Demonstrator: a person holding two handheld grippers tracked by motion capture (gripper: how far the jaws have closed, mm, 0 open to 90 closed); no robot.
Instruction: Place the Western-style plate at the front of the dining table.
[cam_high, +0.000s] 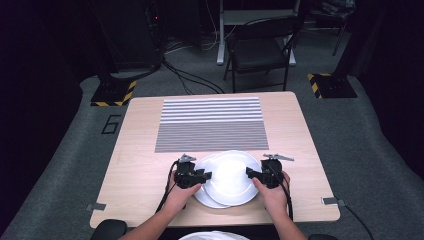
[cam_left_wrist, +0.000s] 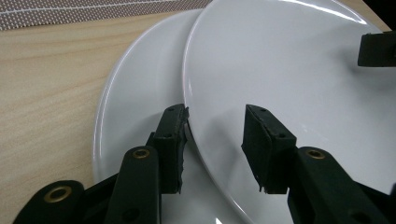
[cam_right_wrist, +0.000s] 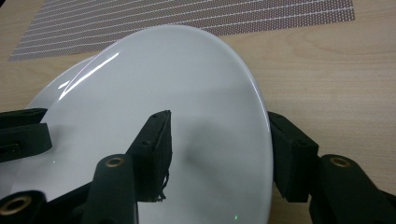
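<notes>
White top plate (cam_high: 231, 175) gripped at left and right rims by my left claw (cam_high: 205, 176) and right claw (cam_high: 250, 174); lift in hand. Next: raise level off lower plate (cam_high: 207, 199).

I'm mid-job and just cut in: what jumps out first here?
Two white plates at the table's near edge: the top plate lies off-centre over the lower plate. The left gripper and right gripper each straddle the top plate's rim from opposite sides. Behind them lies a striped mat.
</notes>
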